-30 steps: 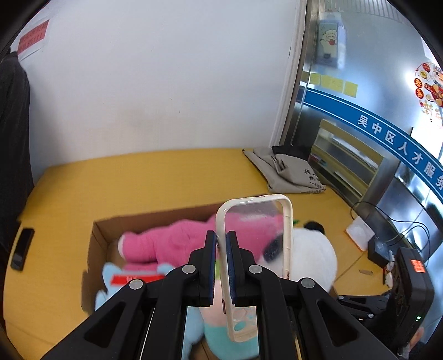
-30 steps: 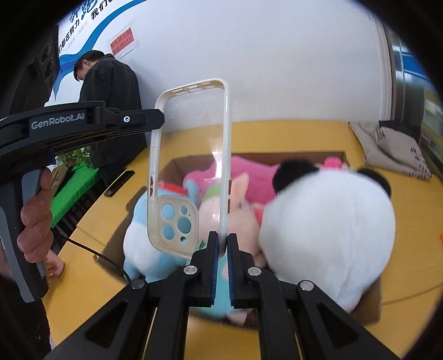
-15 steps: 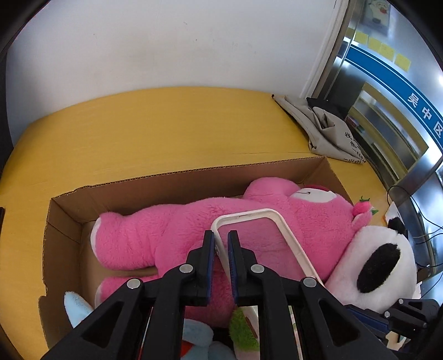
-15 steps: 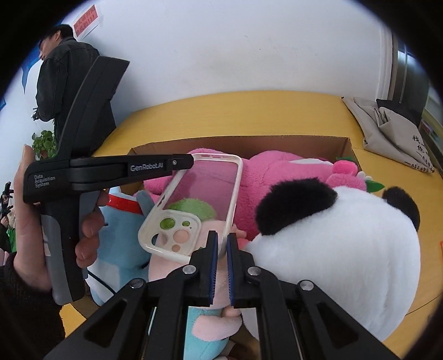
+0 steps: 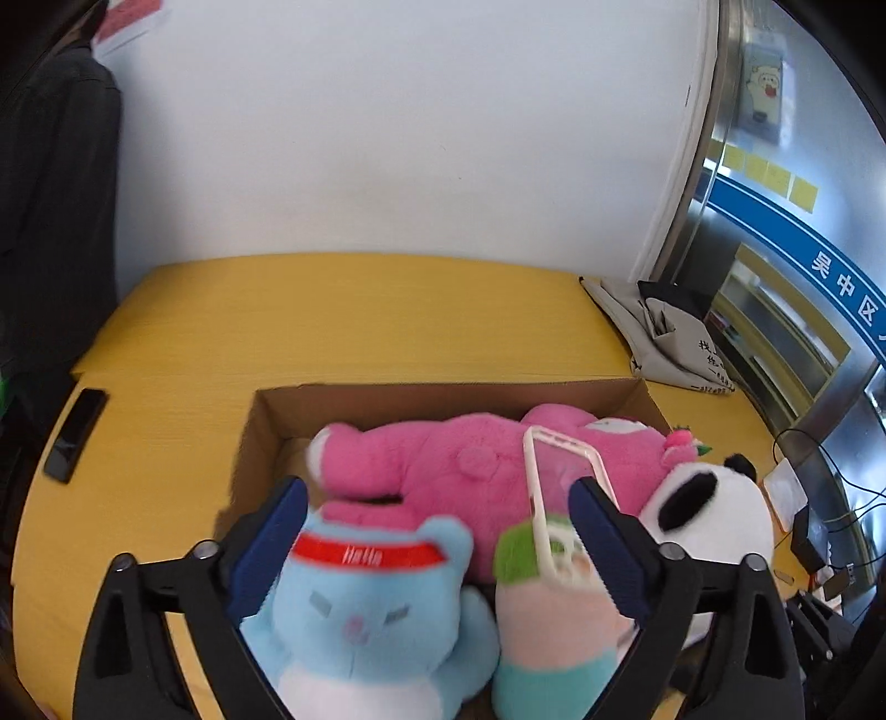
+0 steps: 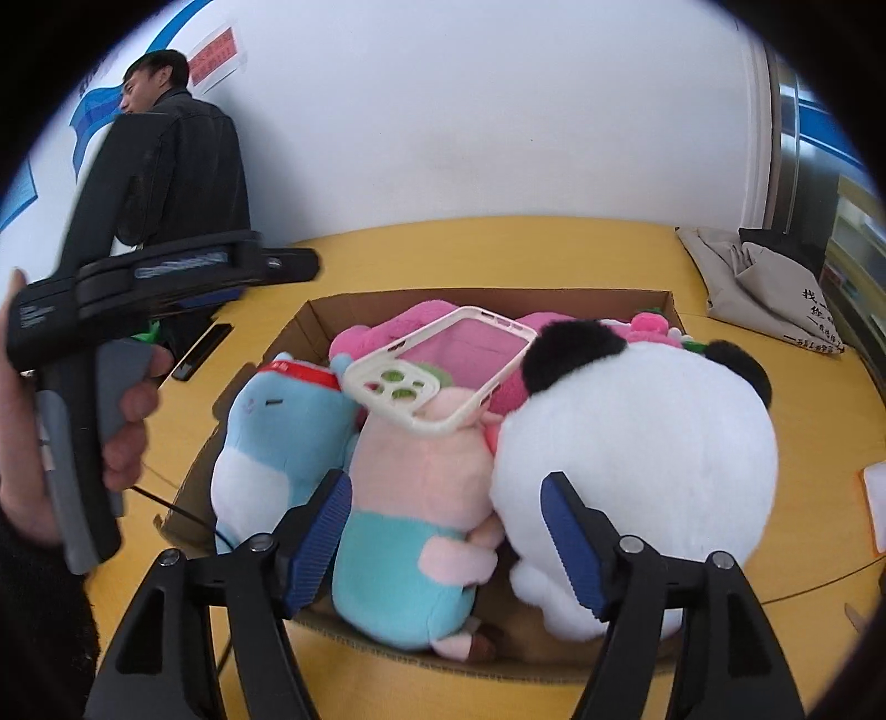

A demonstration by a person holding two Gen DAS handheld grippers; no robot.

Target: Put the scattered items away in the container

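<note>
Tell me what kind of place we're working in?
Probably an office or public service centre, not a home: a blue sign band with Chinese characters, sticky notes on a metal-framed glass wall, and a red notice.

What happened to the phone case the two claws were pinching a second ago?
Both claws let it go. The left claw and right claw have opened wide, and the phone case went from upright down flat onto the stuffed toys in the box. The toys and the box stayed put.
</note>
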